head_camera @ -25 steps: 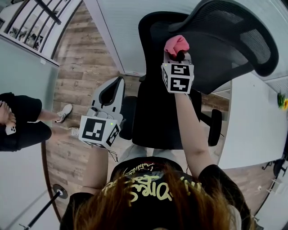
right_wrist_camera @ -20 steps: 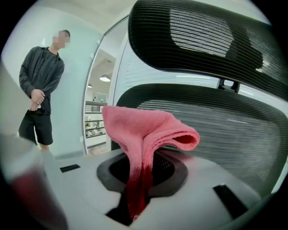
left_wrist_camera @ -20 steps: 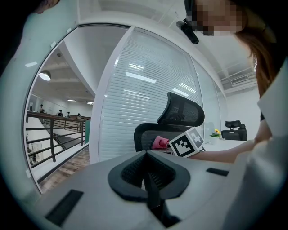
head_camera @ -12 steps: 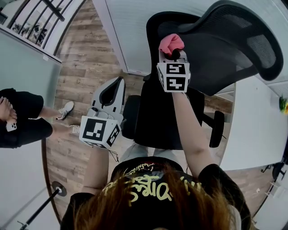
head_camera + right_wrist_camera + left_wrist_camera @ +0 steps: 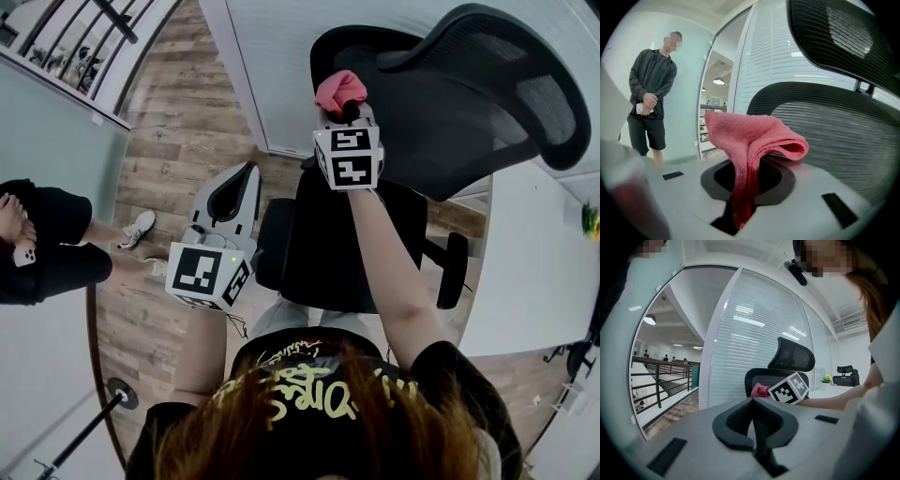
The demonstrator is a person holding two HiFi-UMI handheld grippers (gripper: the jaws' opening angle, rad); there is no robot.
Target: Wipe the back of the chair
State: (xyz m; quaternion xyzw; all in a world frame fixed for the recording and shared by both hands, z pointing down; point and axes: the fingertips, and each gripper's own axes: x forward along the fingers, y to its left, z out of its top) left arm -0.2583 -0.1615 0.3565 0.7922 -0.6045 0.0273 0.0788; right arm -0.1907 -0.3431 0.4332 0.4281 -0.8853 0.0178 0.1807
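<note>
Chair (image 5: 441, 122) is black, with a ribbed mesh back and a curved mesh headrest (image 5: 506, 66) above it. My right gripper (image 5: 350, 112) has its fingers clamped on a folded pink cloth (image 5: 750, 140), held up close to the back; I can't tell if it touches. My left gripper (image 5: 236, 187) hangs low, well apart, fingers together on nothing.

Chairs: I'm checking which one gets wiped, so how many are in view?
2. One black mesh chair just ahead of the right gripper's pink cloth; another black chair far off by the desk in the left gripper view. More may be hidden.
</note>
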